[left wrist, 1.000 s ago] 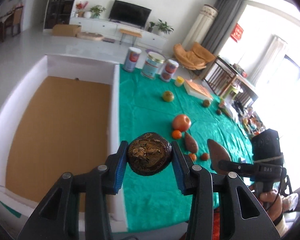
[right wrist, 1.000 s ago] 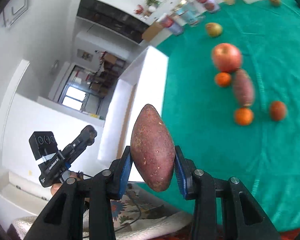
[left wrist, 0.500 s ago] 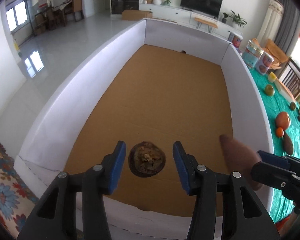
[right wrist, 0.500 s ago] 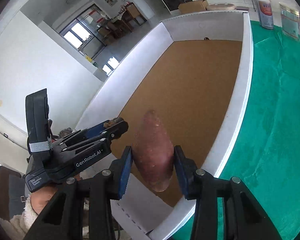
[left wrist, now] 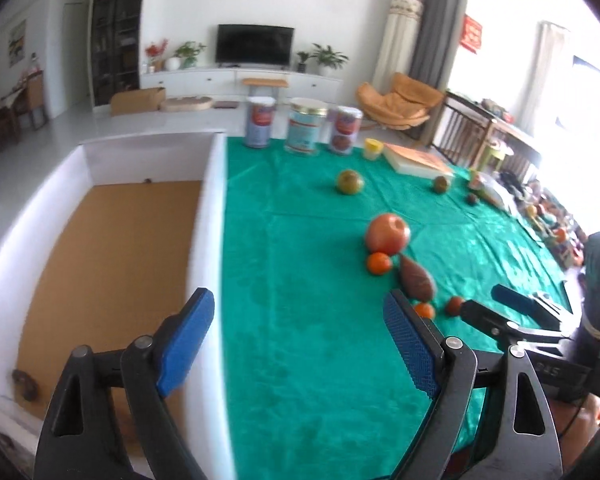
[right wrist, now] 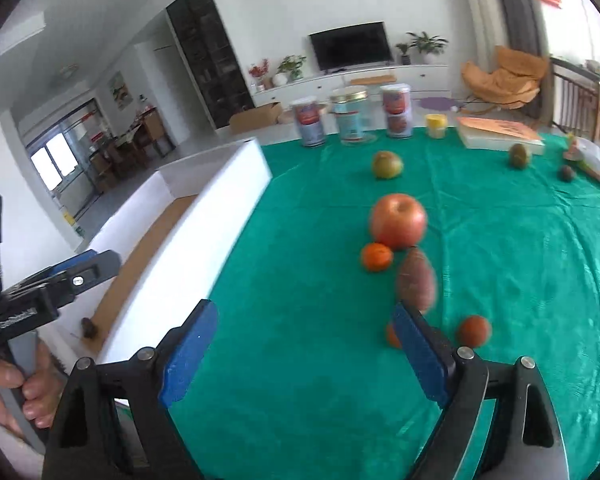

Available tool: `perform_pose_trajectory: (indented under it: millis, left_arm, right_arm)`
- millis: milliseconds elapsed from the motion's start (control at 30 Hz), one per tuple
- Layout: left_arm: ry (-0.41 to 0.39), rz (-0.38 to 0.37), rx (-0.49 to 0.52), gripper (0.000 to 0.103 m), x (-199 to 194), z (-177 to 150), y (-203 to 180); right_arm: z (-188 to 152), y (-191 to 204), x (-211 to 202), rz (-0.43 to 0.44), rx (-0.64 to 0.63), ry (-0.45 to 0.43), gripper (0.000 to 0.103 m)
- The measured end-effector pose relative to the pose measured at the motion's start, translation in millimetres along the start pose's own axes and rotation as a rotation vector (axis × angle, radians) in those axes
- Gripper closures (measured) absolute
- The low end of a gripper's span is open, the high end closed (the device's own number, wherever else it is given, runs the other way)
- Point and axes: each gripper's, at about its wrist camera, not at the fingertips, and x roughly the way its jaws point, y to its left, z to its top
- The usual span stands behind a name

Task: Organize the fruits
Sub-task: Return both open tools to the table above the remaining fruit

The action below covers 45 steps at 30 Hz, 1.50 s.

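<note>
A dark round fruit (left wrist: pixel 24 384) lies in the near corner of the white-walled box (left wrist: pixel 210 216), the collecting place; over the green cloth (left wrist: pixel 300 280), the left gripper (left wrist: pixel 298 338) and right gripper (right wrist: pixel 306 350) are opening with nothing between them, facing the apple (right wrist: pixel 398 220), tangerines and sweet potato (right wrist: pixel 416 280) awaiting pickup.

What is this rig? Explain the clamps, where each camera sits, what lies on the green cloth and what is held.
No robot: a person holds a two-fingered gripper in each hand, with a fisheye camera on each looking along its blue-padded fingers. One picture is from the left gripper, the other from the right gripper. On the green cloth lie an apple, a tangerine, a sweet potato and three tins, beside a white box. Both pairs of fingers are opening, with nothing between them.
</note>
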Motion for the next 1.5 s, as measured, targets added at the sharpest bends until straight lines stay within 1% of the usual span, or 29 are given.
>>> perform_pose_trajectory:
  millis: [67, 100, 167, 233, 267, 300, 333, 400, 467, 567, 633, 700, 800, 967, 1100, 1500]
  left_arm:
    - [0.036, -0.054, 0.027, 0.015, 21.3, -4.2, -29.5]
    - [0.046, -0.066, 0.04, 0.015, 33.0, -8.1, -39.8]
    - [0.084, -0.06, 0.056, 0.015, 62.2, -16.0, -53.2]
    - [0.101, -0.042, 0.067, 0.015, 87.0, -22.2, -58.5]
    - [0.1, -0.014, 0.078, 0.015, 97.9, -24.9, -57.7]
    - [0.102, 0.017, 0.097, 0.015, 108.9, -27.0, -56.6]
    - [0.103, 0.049, 0.119, 0.015, 118.8, -29.7, -55.2]
    - [0.107, 0.1, 0.154, 0.015, 138.4, -30.4, -54.1]
    - [0.12, 0.122, 0.152, 0.015, 151.6, -29.2, -48.0]
    - [0.133, 0.139, 0.129, 0.015, 162.7, -28.9, -38.8]
    - [0.154, 0.151, 0.119, 0.015, 171.9, -29.9, -35.6]
    - [0.163, 0.134, 0.088, 0.015, 175.5, -27.6, -30.9]
    - [0.171, 0.157, 0.078, 0.01, 176.4, -27.8, -29.8]
    - [0.18, 0.17, 0.07, 0.005, 182.2, -26.5, -28.9]
    - [0.183, 0.173, 0.07, 0.003, 183.3, -26.3, -29.3]
    - [0.183, 0.174, 0.07, 0.003, 183.6, -25.8, -29.0]
  right_arm:
    - [-6.5, -44.7, -8.0, -0.124, 0.054, -0.022, 0.013]
    - [-10.8, -66.1, -11.1, -0.177, 0.088, -0.027, 0.013]
    - [-15.7, -108.6, -15.7, -0.257, 0.169, -0.021, 0.013]
    - [-25.2, -149.6, -21.1, -0.292, 0.262, -0.002, 0.013]
    - [-25.4, -165.7, -20.0, -0.28, 0.33, 0.012, 0.013]
    - [-24.2, -175.9, -18.9, -0.272, 0.368, 0.027, 0.013]
    - [-20.7, -180.7, -14.9, -0.299, 0.36, 0.045, 0.013]
    - [-13.1, -185.1, 1.1, -0.368, 0.301, 0.083, 0.013]
    - [-6.8, -186.9, 21.0, -0.402, 0.244, 0.099, 0.013]
    - [-0.7, -190.3, 37.3, -0.471, 0.176, 0.084, 0.013]
    - [-1.9, -195.4, 44.6, -0.482, 0.169, 0.085, 0.013]
    - [-4.7, -202.4, 50.6, -0.503, 0.182, 0.112, 0.013]
    - [-8.2, -211.8, 54.8, -0.529, 0.212, 0.133, 0.013]
    - [-10.8, -222.4, 52.2, -0.515, 0.269, 0.132, 0.006]
    - [-10.3, -221.1, 54.5, -0.515, 0.26, 0.148, 0.0]
    - [-10.7, -220.7, 54.5, -0.515, 0.261, 0.148, 0.0]
